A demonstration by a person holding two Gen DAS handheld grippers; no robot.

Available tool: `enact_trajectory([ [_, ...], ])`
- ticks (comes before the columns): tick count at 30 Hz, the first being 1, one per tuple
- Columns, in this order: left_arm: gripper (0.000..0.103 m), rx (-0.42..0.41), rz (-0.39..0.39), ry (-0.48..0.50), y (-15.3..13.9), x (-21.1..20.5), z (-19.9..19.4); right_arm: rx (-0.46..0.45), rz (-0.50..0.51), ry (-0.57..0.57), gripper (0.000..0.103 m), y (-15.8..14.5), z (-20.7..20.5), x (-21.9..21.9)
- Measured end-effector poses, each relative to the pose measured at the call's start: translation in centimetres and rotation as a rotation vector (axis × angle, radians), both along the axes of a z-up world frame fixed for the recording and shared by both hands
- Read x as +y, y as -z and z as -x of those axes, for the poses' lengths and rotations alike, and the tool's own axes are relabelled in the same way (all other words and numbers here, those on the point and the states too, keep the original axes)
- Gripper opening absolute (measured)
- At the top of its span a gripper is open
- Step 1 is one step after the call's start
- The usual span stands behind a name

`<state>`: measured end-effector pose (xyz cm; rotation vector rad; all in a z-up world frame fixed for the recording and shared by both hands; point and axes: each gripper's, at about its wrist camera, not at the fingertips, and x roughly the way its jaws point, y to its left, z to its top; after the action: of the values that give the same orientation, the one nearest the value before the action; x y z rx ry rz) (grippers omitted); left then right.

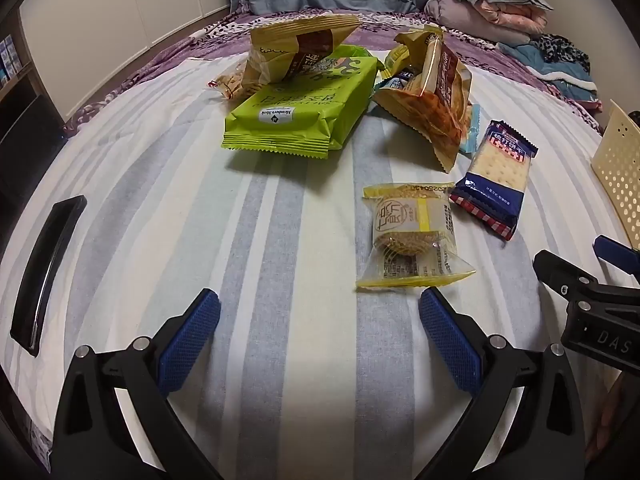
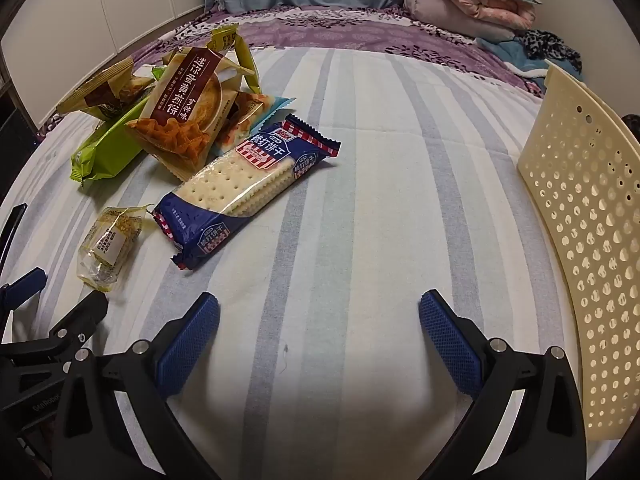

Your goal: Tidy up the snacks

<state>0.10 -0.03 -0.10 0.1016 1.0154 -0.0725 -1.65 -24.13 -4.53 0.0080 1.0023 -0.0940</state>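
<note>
On the striped cotton sheet (image 2: 360, 200), crinkly foil snack packets (image 1: 288, 112) lie beyond both wide-spread, empty tools (image 1: 320, 320) (image 2: 320, 320).

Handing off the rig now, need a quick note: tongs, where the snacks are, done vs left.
Left tongs: open, empty, angled down over the striped sheet, just short of the small yellow-wrapped cake.
Right tongs: open, empty, over bare sheet between the snacks and the cream perforated basket.
Snacks: blue cracker pack lies flat beside the cake; behind them a pile with the green bag, a brown-and-gold biscuit bag and other packs.
Done: nothing visibly sorted; the basket's inside is not in view.
Left: all visible snacks. The cake looks the easiest first pick for the left.
</note>
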Motion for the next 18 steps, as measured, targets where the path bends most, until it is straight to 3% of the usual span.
enact_trajectory([
  [18, 0.101, 0.002, 0.012, 0.008, -0.28, -0.18, -0.26, 0.001, -0.011, -0.004, 0.098, 0.03, -0.05, -0.07],
])
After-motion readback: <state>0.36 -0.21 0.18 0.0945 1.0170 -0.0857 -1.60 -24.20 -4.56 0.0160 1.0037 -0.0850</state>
